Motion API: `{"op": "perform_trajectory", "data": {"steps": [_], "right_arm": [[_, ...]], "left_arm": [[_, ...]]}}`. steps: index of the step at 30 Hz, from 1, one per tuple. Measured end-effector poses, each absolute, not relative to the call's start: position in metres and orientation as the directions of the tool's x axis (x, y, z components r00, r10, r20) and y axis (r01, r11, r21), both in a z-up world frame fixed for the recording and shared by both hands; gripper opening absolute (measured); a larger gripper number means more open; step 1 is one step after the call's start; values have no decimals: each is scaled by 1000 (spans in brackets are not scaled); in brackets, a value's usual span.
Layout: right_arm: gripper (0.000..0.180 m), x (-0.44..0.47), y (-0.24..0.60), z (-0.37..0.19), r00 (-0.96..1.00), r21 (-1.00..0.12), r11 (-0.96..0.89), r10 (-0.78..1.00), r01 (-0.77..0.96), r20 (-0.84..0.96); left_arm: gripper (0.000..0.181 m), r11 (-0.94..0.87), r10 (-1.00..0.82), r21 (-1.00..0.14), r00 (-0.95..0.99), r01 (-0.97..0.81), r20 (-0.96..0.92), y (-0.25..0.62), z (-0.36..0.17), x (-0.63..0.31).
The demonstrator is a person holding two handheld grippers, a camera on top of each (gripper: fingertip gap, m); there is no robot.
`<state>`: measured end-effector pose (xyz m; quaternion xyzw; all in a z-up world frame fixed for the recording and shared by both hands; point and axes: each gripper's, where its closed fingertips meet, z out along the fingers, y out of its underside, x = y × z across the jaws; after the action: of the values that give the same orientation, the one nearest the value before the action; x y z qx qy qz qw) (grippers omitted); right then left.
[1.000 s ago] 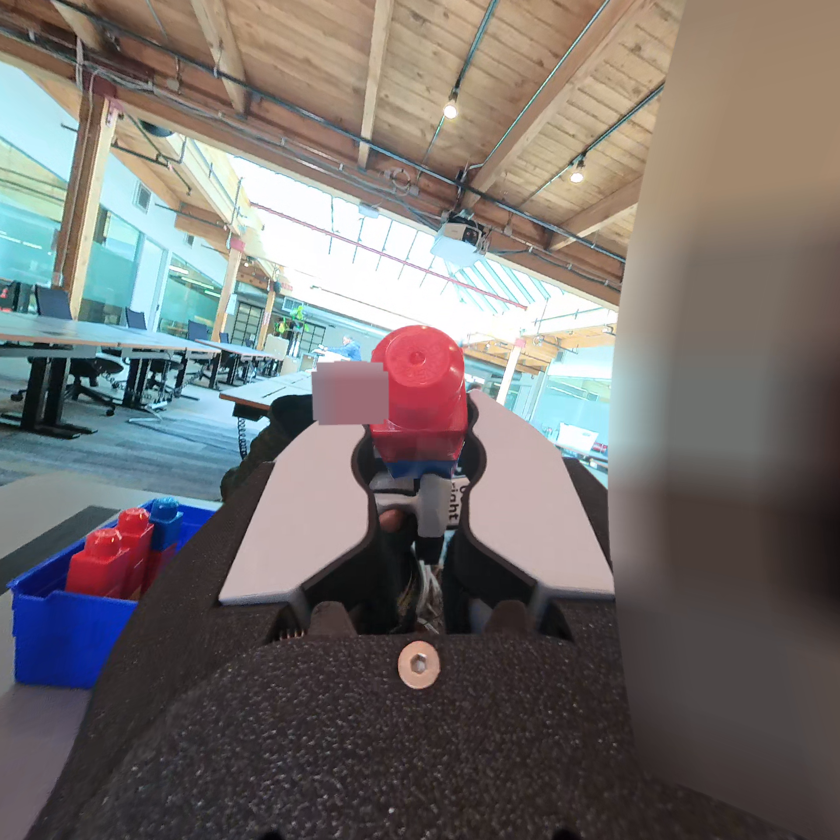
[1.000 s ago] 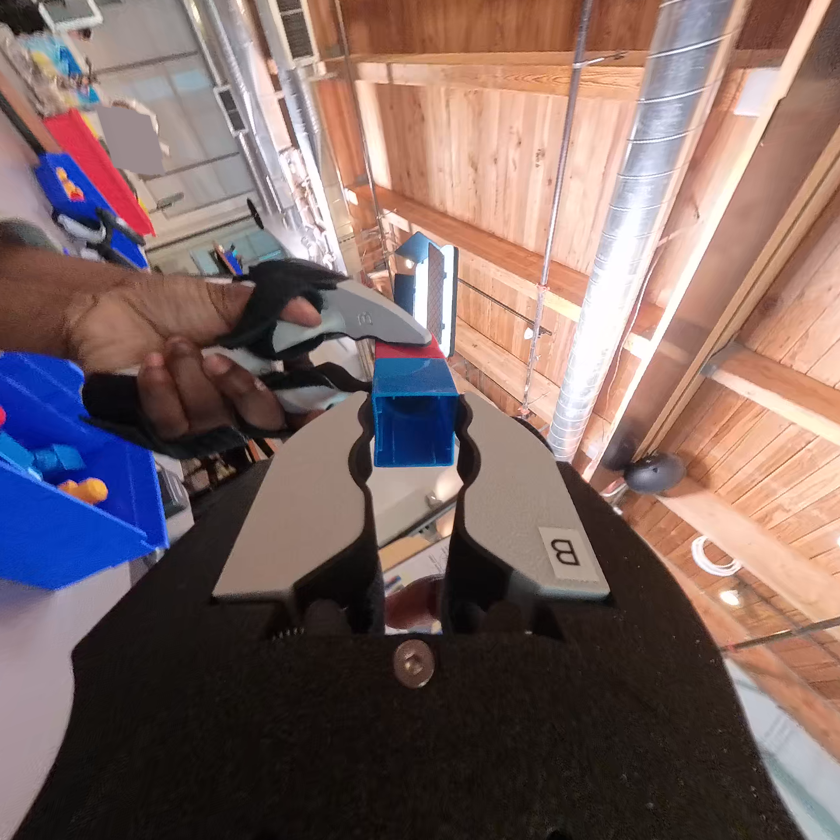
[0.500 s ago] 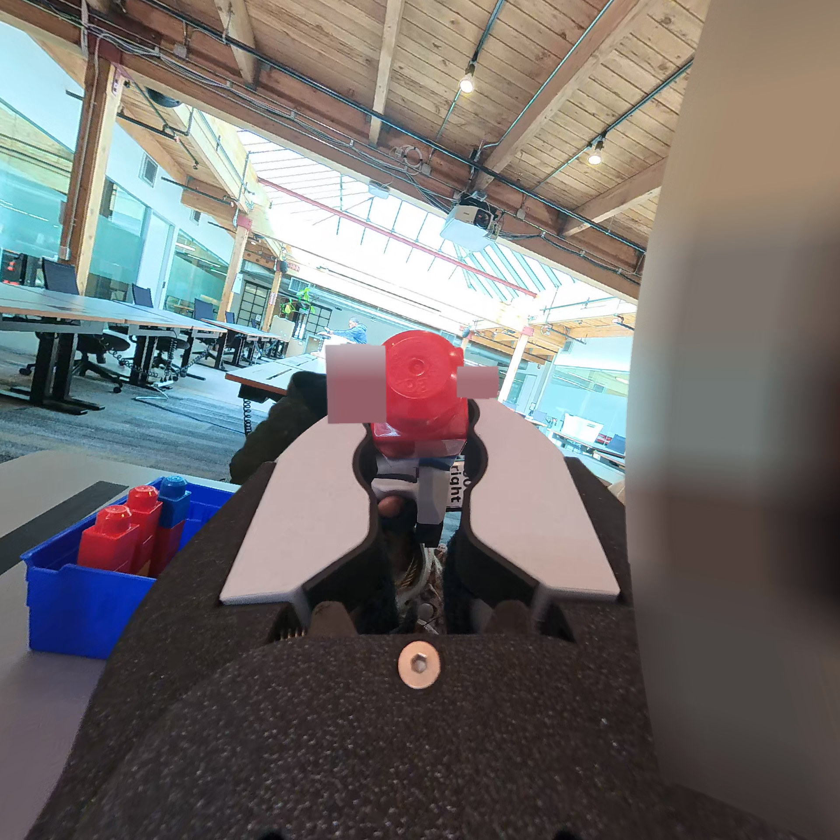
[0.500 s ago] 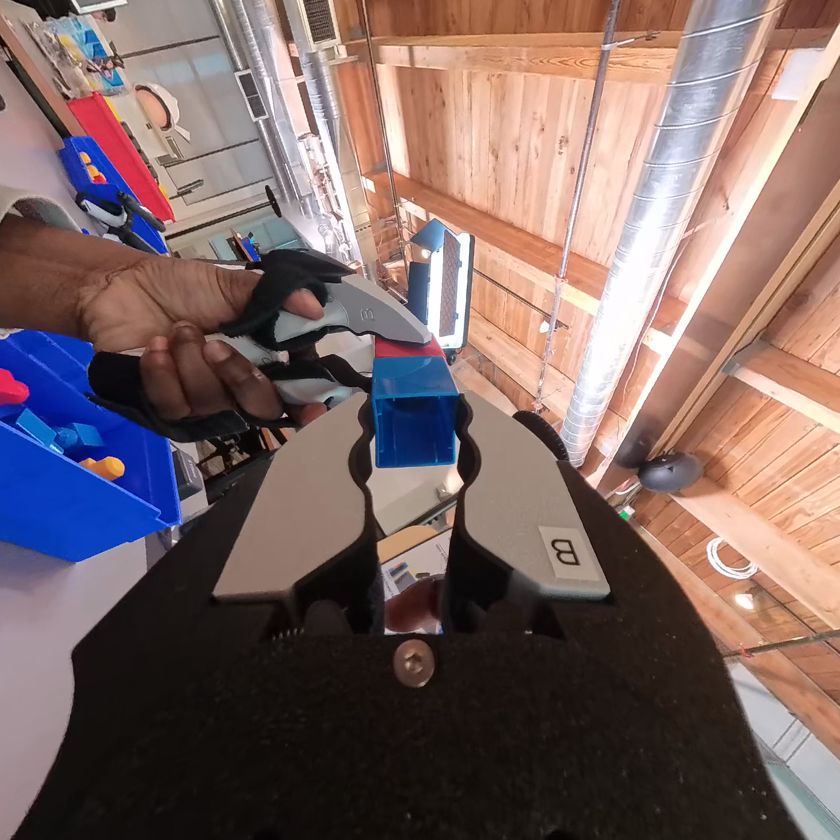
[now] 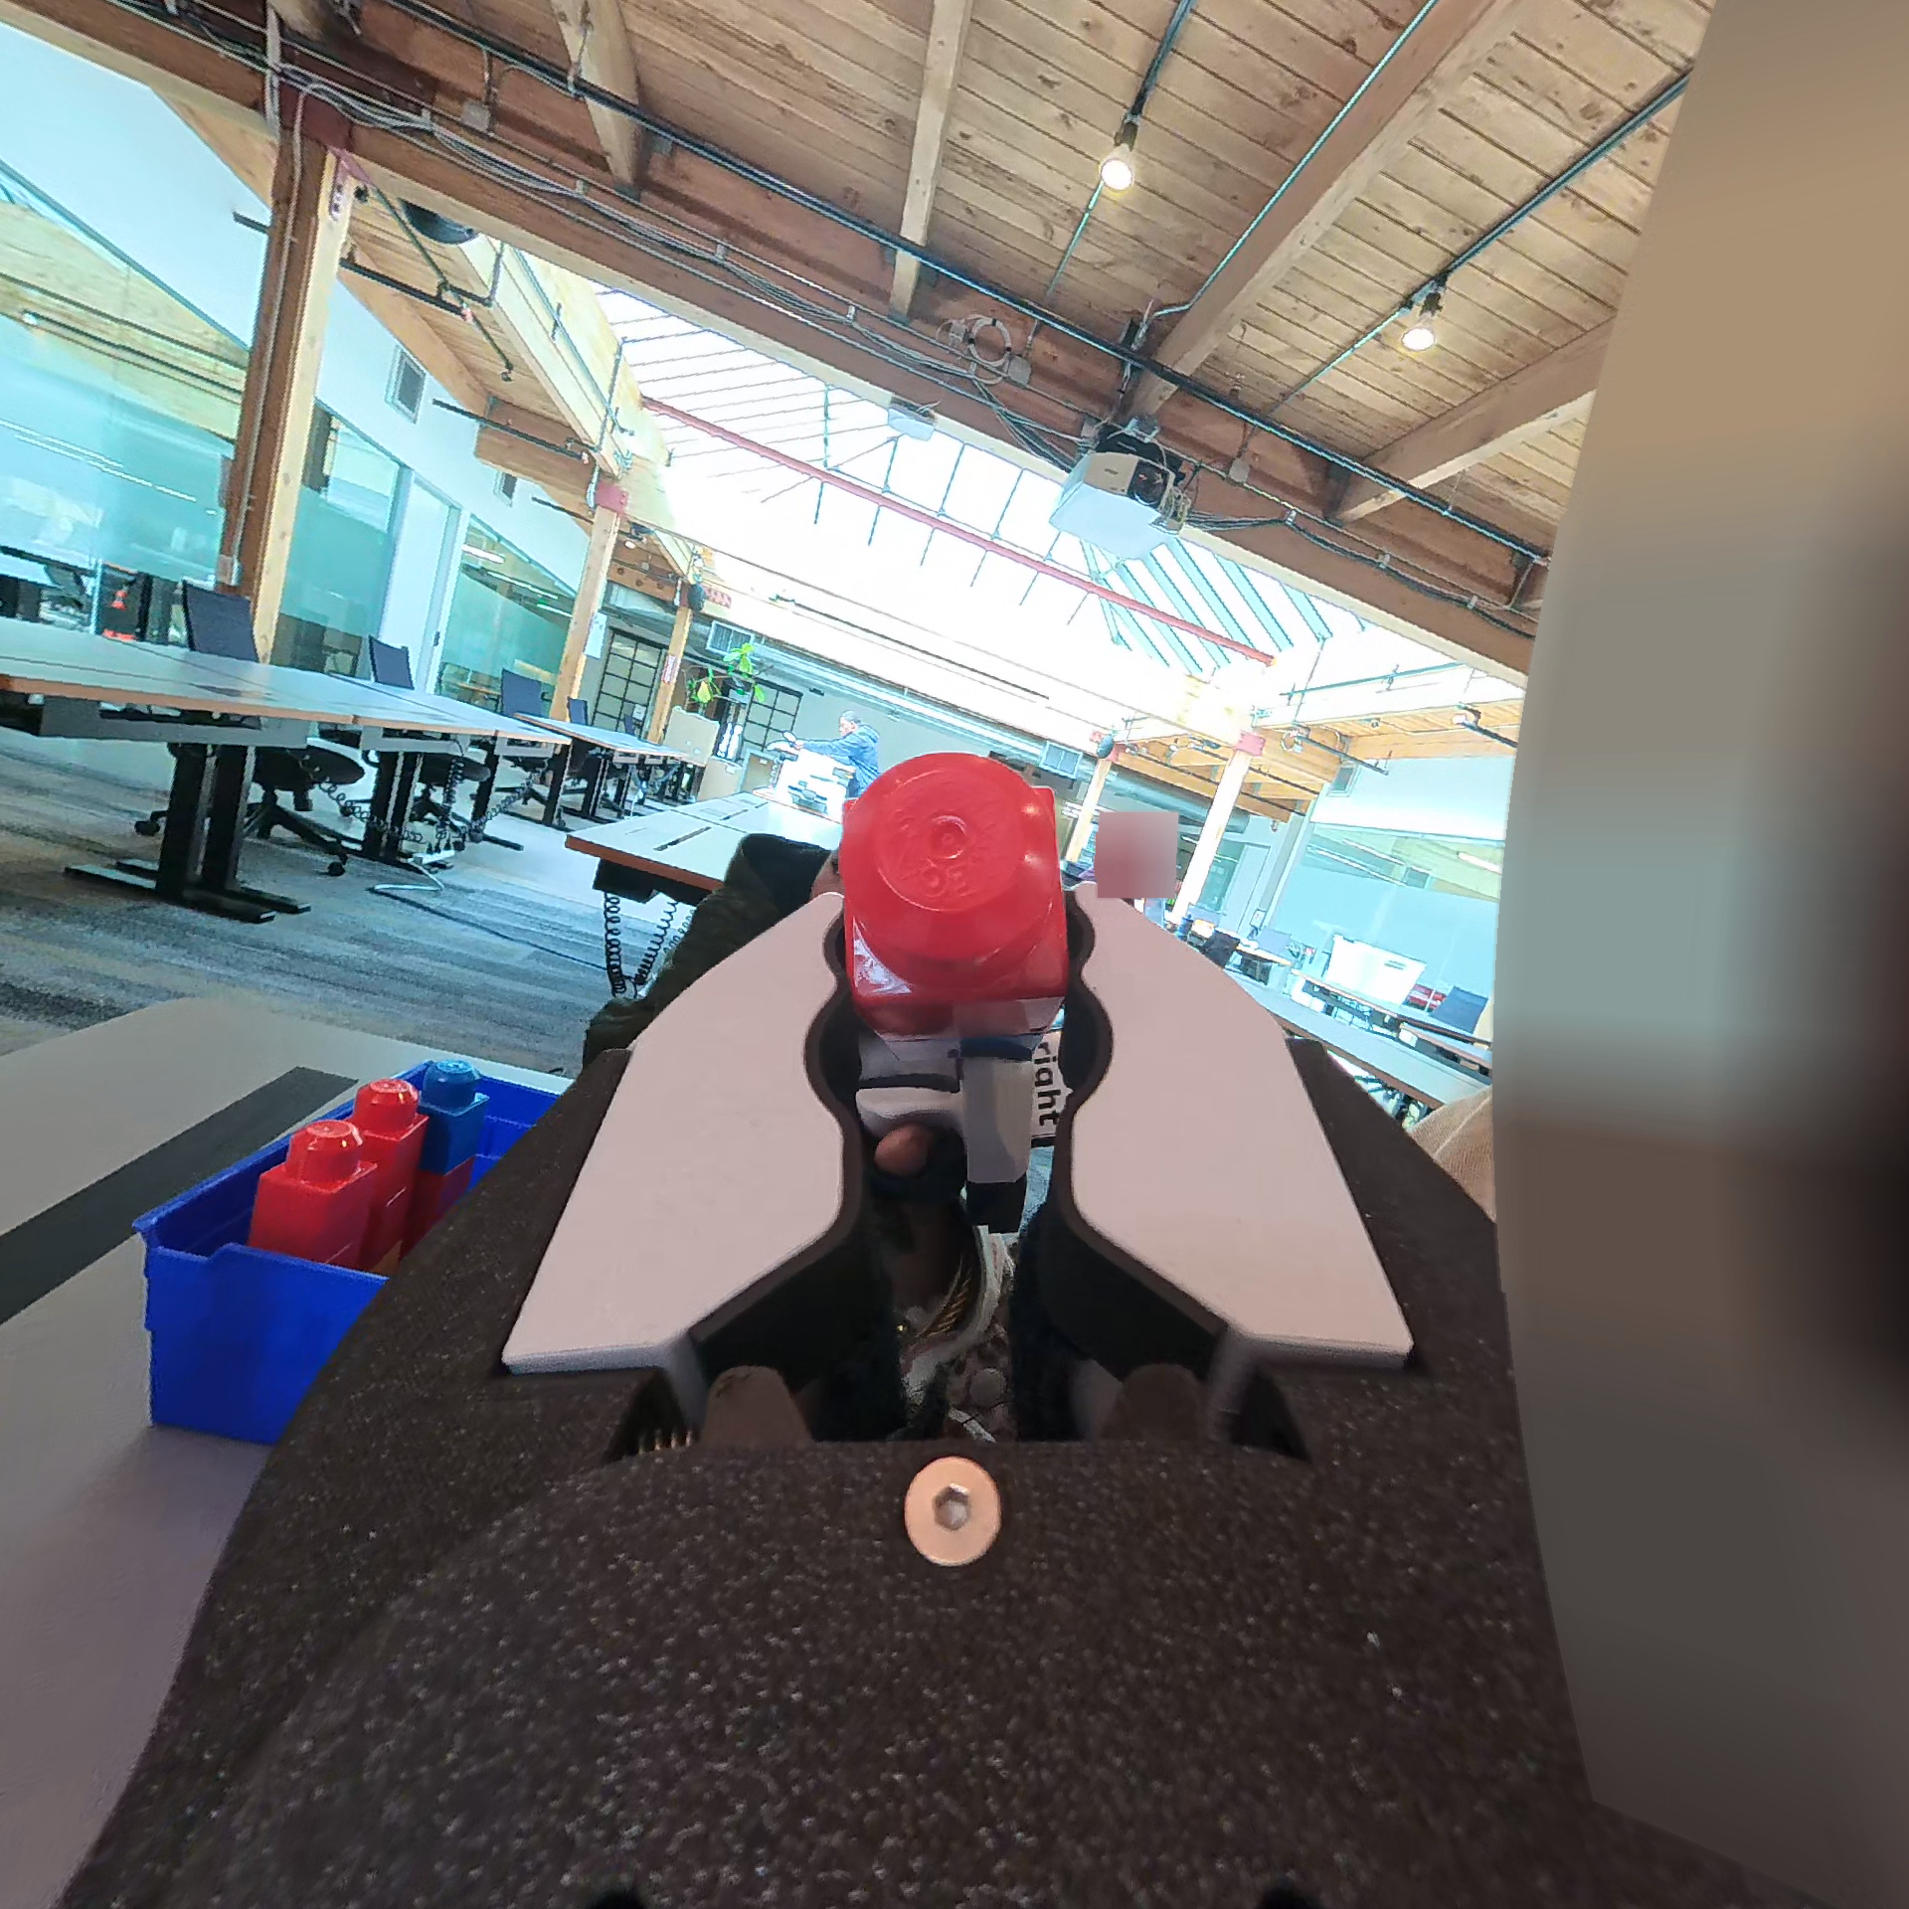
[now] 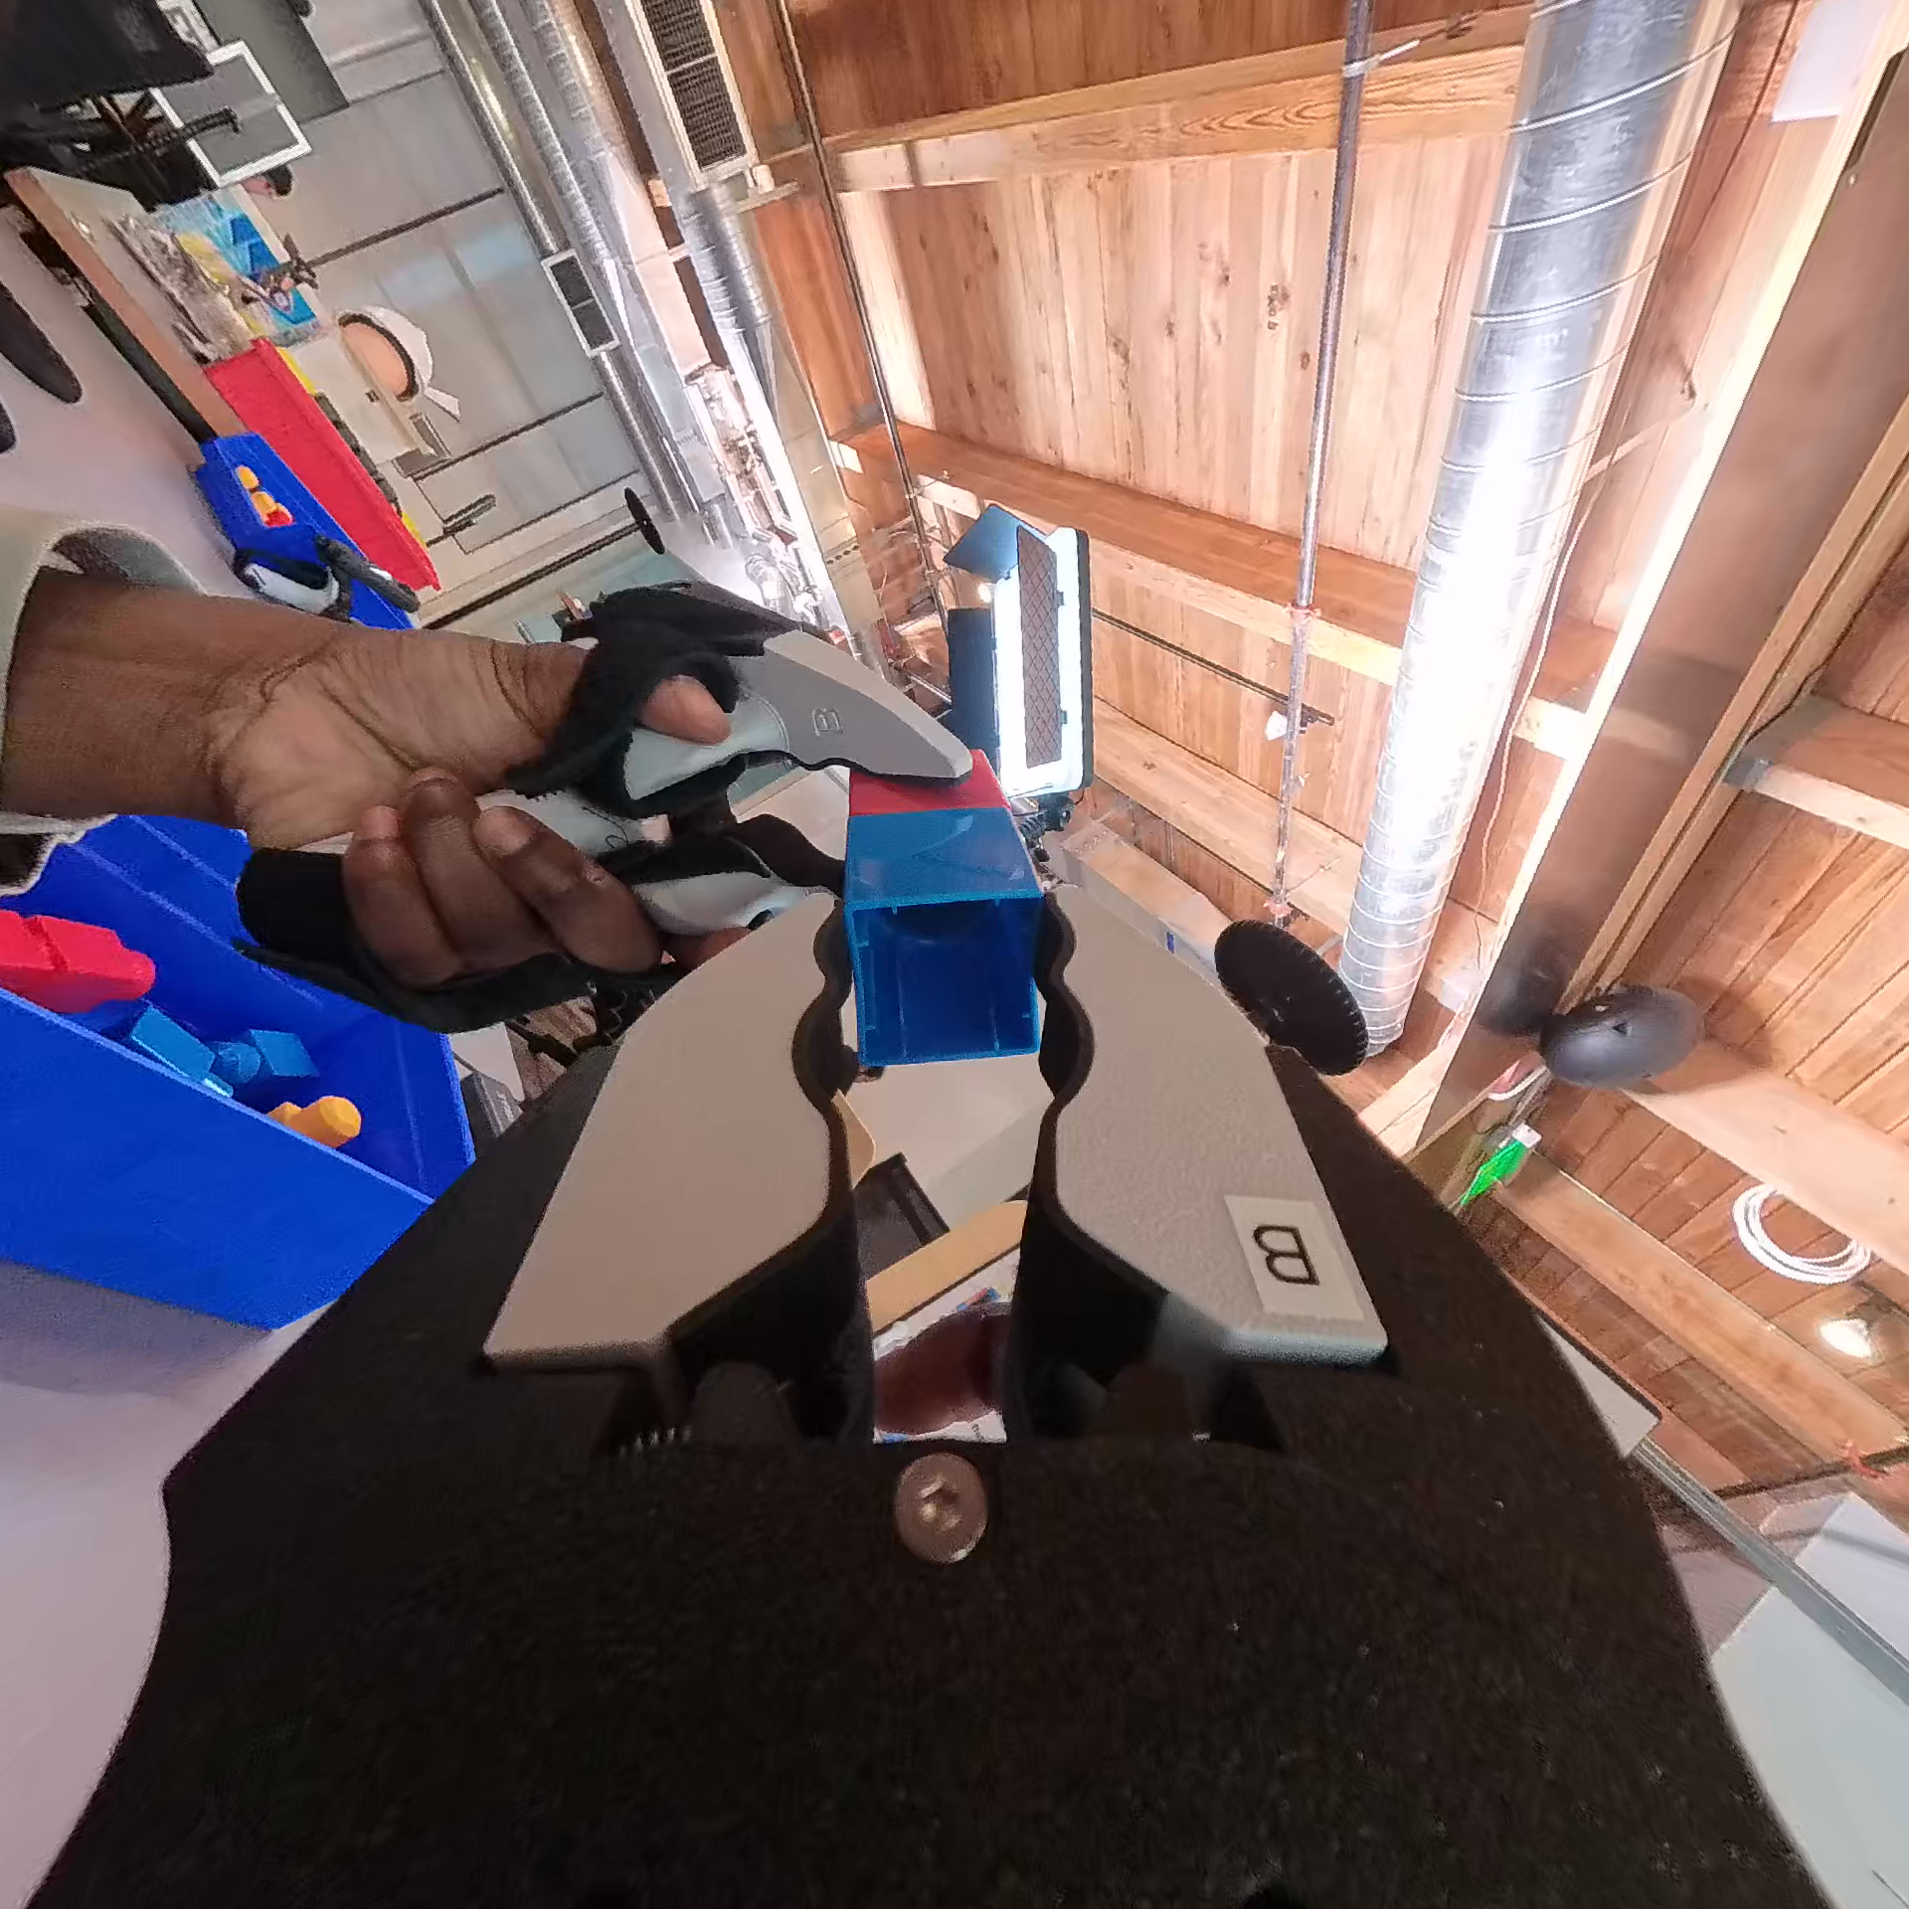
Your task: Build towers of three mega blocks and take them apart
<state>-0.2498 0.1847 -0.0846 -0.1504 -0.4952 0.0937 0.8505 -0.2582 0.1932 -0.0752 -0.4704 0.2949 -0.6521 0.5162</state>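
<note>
The left gripper [image 5: 956,930] pinches a red block [image 5: 950,899] between its 2 grey fingers [image 5: 723,1116], the round stud facing the camera. The right gripper [image 6: 940,971] clamps a blue block [image 6: 935,930], its hollow underside open to the lens; the red block sits against the blue one's far end, so the 2 blocks are held joined in the air between the grippers. In the right wrist view the left gripper's fingers [image 6: 857,733] close on the red block from the left, held by a bare hand [image 6: 341,744].

Left of and below the left gripper, a blue bin [image 5: 248,1333] stands on a grey table [image 5: 83,1446] and holds upright stacks of red and blue blocks [image 5: 362,1167]. In the right wrist view another blue bin [image 6: 155,1188] lies to the left of the gripper, with loose red, blue and orange pieces inside.

Beyond the left gripper stretches an open office: long desks [image 5: 207,692], office chairs, glass walls, a timber ceiling [image 5: 1033,155] with a skylight and a hanging projector [image 5: 1121,486]. Beyond the right gripper are wooden boards and a silver duct [image 6: 1498,517].
</note>
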Motion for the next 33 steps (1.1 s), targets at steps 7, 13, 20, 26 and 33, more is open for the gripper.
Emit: {"op": "perform_trajectory", "data": {"steps": [7, 13, 20, 26, 33], "right_arm": [[34, -250, 190, -87, 493, -346, 938, 290, 23, 820], [34, -251, 194, -89, 489, -325, 943, 251, 71, 835], [34, -223, 207, -72, 603, -431, 901, 368, -44, 708], [35, -190, 213, -58, 662, -488, 859, 456, -153, 596], [35, -195, 218, -62, 649, -508, 850, 466, -139, 601]], "left_arm": [[36, -292, -948, -873, 2, 392, 318, 197, -77, -259], [43, -215, -956, -918, 123, 334, 268, 203, -83, -258], [61, 103, -855, -923, 508, 371, 108, 207, -56, -353], [54, 43, -221, -991, 968, 129, 117, 242, -119, -516], [55, -398, -77, -912, 988, 94, 135, 290, -239, -555]]}}
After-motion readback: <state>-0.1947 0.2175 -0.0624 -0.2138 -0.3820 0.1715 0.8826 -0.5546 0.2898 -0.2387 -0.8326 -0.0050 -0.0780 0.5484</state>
